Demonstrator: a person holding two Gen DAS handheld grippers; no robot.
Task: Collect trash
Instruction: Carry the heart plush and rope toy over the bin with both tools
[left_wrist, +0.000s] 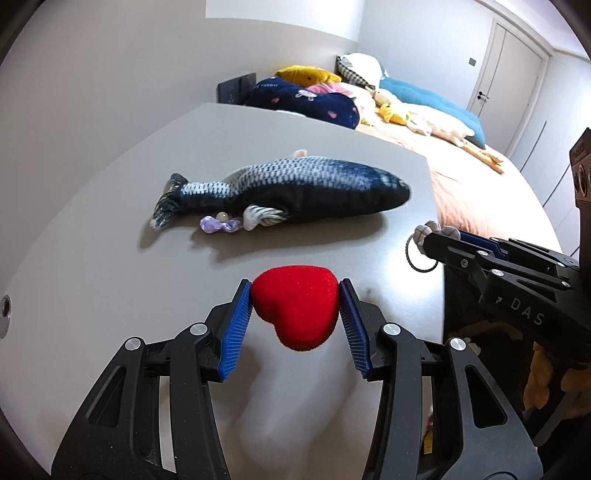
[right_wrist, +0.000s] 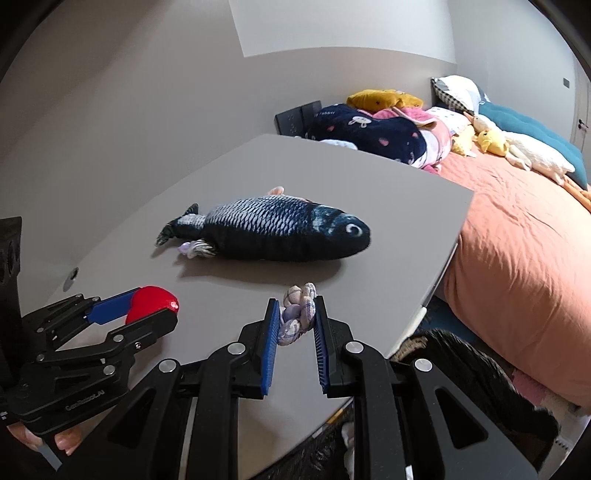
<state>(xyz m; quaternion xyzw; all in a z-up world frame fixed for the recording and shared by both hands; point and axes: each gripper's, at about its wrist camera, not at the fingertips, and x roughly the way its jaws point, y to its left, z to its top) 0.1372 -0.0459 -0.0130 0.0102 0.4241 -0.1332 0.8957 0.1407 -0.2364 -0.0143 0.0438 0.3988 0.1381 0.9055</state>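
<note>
Bed (right_wrist: 517, 236) with pillows (right_wrist: 373, 136) beyond.

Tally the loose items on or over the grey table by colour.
Red: 1, heart in the left tool
Dark blue: 1, plush fish
Lilac: 2, knotted fabric toy in the right tool; fabric piece beside the fish
Total: 4

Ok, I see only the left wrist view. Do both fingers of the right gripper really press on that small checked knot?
Observer: Yes. In the right wrist view the checked knot sits pinched between both blue pads of the right gripper.
Operator: Good. Below the table edge, on the right, my view is dark. What is there?
Observer: Something dark and soft, perhaps a bag, just under the table edge. Its contents I cannot tell.
Operator: Does the fish have an eye?
Observer: Yes, the plush fish has a pale ringed eye near its blunt end.
</note>
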